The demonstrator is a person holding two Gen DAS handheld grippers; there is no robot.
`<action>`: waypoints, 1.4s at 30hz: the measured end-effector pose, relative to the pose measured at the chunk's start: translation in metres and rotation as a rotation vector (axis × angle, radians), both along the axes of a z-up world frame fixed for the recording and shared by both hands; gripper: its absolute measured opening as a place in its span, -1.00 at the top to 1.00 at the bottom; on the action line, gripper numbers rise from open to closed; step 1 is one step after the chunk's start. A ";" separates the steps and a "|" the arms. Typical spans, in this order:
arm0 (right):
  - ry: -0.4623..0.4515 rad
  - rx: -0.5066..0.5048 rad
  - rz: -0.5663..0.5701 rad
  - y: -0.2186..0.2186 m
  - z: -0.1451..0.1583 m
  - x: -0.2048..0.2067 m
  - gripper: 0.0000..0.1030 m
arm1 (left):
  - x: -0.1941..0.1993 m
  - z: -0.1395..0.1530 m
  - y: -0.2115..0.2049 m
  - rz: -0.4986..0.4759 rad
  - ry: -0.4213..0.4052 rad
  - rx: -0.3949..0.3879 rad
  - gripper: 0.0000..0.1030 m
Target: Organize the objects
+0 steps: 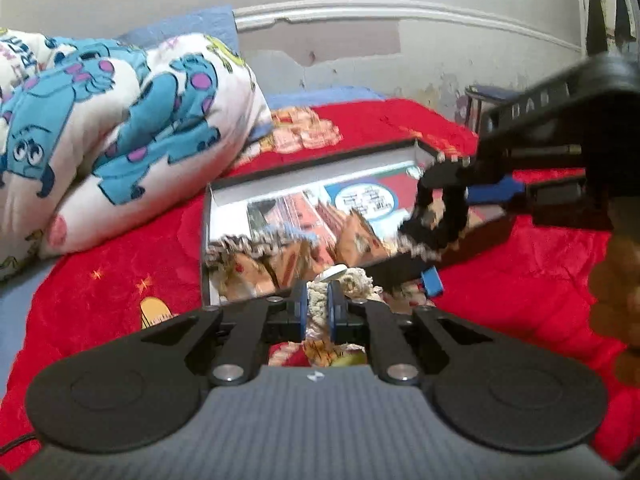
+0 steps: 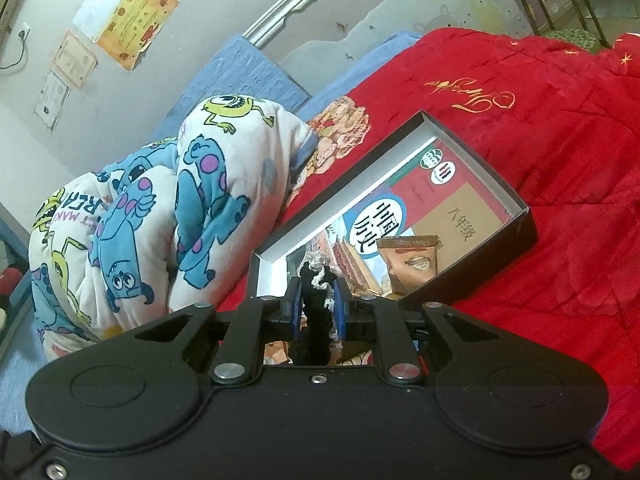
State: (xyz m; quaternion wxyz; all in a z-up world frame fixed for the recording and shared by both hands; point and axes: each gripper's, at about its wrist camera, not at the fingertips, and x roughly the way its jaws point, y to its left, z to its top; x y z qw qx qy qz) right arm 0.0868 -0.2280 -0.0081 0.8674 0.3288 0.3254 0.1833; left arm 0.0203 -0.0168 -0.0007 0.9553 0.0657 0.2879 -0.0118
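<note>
My left hand-held gripper (image 1: pixel 319 307) is pinched narrow on a cream knitted piece (image 1: pixel 320 300) with a pale round button on top, held just ahead of me at the near edge of the open box (image 1: pixel 224 194) on the bed's red blanket (image 1: pixel 120 272). My right hand-held gripper (image 2: pixel 317 306) is likewise squeezed tight on a black knitted piece with pale trim (image 2: pixel 316 300), which hangs over the box's near corner; from the left camera it shows as a black loop dangling above the box to my front right. I judge the sorting partly done: a textbook (image 2: pixel 420 200) already lies flat in the box with a brown snack packet (image 2: pixel 412 266) on it, while both knitted pieces are not yet set down. The book's cover reads "中国历史" in a round badge and "八年级" on its tan panel; the packet's top strip is too small for me to read. A cartoon-monster quilt (image 2: pixel 160 208) bulks beyond my left side.
</note>
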 end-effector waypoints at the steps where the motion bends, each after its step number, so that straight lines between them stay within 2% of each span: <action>1: 0.000 0.002 0.002 0.000 0.000 0.000 0.68 | -0.001 0.002 0.001 0.003 -0.007 -0.007 0.76; 6: -0.017 0.012 0.016 0.004 0.003 0.000 0.68 | -0.004 0.009 0.007 0.027 -0.047 -0.039 0.75; 11: -0.049 0.029 0.044 0.007 0.010 0.001 0.68 | -0.004 0.018 0.016 0.030 -0.086 -0.105 0.75; 20: -0.092 0.048 0.065 0.010 0.019 0.008 0.68 | 0.002 0.025 0.032 0.066 -0.105 -0.206 0.73; 27: -0.107 0.040 0.101 0.018 0.022 0.009 0.68 | 0.004 0.025 0.034 0.079 -0.112 -0.217 0.70; 29: -0.114 0.039 0.110 0.021 0.022 0.010 0.68 | 0.006 0.024 0.034 0.055 -0.104 -0.226 0.70; 34: -0.080 0.075 0.143 0.027 0.015 0.011 0.68 | 0.007 0.023 0.034 0.042 -0.108 -0.240 0.70; 42: -0.094 0.075 0.159 0.033 0.015 0.012 0.68 | 0.015 0.021 0.042 0.067 -0.090 -0.272 0.71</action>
